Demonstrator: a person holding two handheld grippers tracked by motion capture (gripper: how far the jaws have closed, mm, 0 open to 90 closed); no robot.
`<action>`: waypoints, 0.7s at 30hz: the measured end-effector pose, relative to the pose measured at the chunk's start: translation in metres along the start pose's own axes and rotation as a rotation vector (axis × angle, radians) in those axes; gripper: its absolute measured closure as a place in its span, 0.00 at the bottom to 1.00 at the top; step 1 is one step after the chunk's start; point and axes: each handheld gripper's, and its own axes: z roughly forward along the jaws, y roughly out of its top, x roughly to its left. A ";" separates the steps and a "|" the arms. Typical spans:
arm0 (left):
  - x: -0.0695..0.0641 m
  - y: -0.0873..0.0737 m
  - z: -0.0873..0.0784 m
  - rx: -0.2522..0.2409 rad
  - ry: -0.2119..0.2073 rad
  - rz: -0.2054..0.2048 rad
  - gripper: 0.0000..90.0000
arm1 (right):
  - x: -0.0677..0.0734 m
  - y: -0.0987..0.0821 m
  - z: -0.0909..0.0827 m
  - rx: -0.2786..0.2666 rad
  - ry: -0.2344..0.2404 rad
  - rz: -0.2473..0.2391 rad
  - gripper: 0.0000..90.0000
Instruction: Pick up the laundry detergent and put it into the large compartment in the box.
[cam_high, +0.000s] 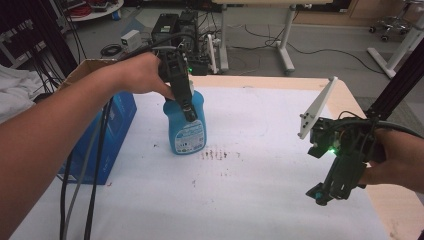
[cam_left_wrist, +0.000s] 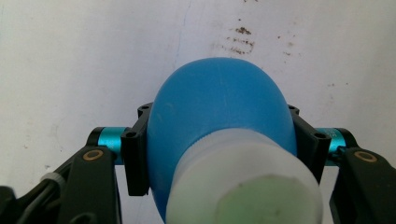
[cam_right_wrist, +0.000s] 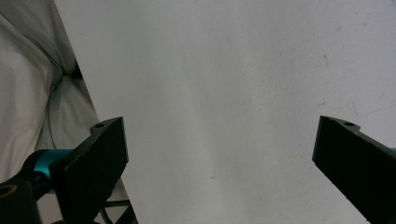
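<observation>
Where brown specks stain white table cover, grey floor, cables beyond

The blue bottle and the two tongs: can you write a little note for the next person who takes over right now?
Left tongs: shut on the blue bottle, pads pressed on both sides just below its white cap, coming from above.
Right tongs: open, holding nothing, hovering over the white table cover at the right.
Things: the bottle stands upright on the cover, beside the blue box at the left edge.
Done: the bottle is gripped.
Left: it has not been lifted yet; probably lift or move it next. The right tongs are free to help.
</observation>
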 end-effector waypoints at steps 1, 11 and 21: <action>0.000 0.000 0.000 -0.001 0.000 -0.004 0.41 | 0.000 0.000 0.000 0.000 0.000 -0.001 0.03; -0.002 -0.007 -0.013 -0.015 0.009 -0.031 0.42 | 0.000 -0.001 -0.001 -0.003 -0.001 0.001 0.03; -0.014 -0.014 -0.047 -0.006 0.032 -0.043 0.42 | 0.003 0.002 0.000 -0.006 0.004 -0.008 0.03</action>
